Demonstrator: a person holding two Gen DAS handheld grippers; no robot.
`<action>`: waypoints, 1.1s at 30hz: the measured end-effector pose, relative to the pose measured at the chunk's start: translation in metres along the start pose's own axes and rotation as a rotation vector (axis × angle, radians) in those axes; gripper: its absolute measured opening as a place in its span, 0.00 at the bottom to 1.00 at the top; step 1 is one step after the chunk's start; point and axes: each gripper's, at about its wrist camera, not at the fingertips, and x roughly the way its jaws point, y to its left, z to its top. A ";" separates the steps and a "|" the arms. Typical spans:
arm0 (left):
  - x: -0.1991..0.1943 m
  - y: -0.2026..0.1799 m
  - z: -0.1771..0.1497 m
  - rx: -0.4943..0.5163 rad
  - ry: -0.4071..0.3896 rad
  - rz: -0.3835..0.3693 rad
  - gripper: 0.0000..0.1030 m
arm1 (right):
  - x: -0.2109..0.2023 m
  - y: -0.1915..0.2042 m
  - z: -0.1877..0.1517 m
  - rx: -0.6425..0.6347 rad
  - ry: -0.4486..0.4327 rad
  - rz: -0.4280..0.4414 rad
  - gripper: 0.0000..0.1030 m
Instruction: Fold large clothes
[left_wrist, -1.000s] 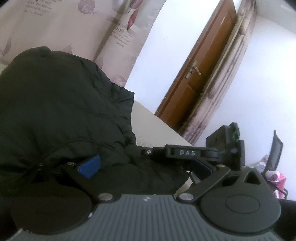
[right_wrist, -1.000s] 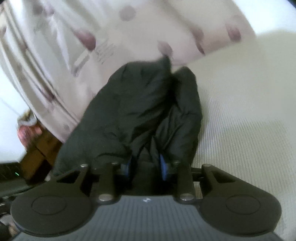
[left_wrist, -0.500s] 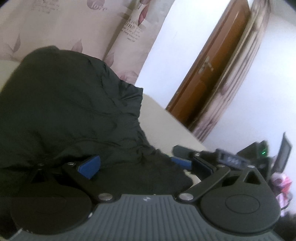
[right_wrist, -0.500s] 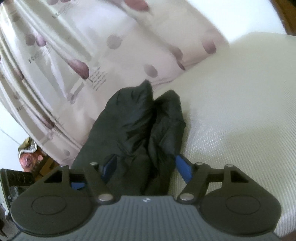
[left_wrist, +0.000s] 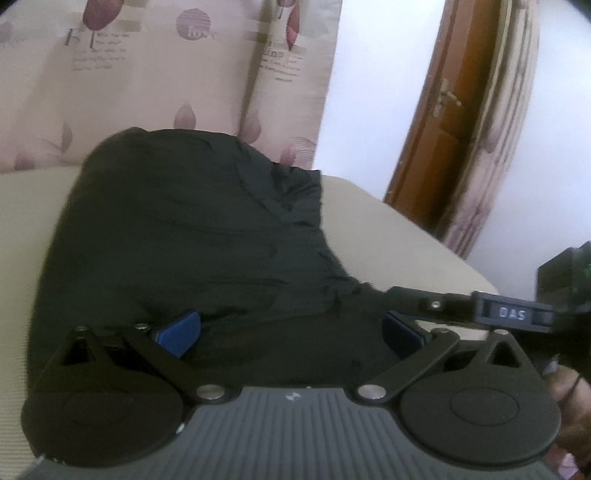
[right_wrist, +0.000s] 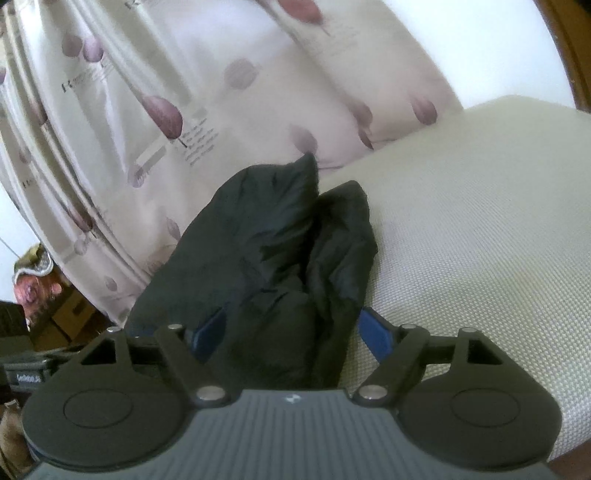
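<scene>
**Two claws spread, one dark garment bunched, fold only partly made**

Both claws seen wide apart, gripping nothing. Left claw (left_wrist: 290, 332): blue pads spread on either side of the black garment (left_wrist: 192, 236), cloth lying between and under them, no pinch visible. Right claw (right_wrist: 291, 332): likewise spread, pads flanking a narrow end of the same garment (right_wrist: 280, 236), cloth resting loose between them.

Garment lying on a cream woven surface (right_wrist: 461, 206), probably a bed or cushioned seat; cannot tell which. Far edge close to the patterned curtain (left_wrist: 166, 92). Wooden door (left_wrist: 443, 122) off to the right, well apart.

Judged progress: doubled over into a thick mound in the left wrist view, so at least one fold probably done. From the right wrist view, end still lumpy, two puffy lobes with a crease between, edges not squared. Remaining, by estimate: flatten, align edges, further fold to compact size.
</scene>
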 end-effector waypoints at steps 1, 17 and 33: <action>-0.001 0.000 0.000 0.005 0.001 0.011 1.00 | 0.000 0.002 -0.001 -0.008 0.000 -0.004 0.79; -0.023 -0.005 0.001 0.115 -0.051 0.192 1.00 | 0.006 0.008 -0.003 -0.037 0.026 -0.065 0.91; -0.042 0.060 0.027 -0.011 -0.094 0.451 1.00 | 0.021 0.012 -0.002 -0.083 0.086 -0.098 0.94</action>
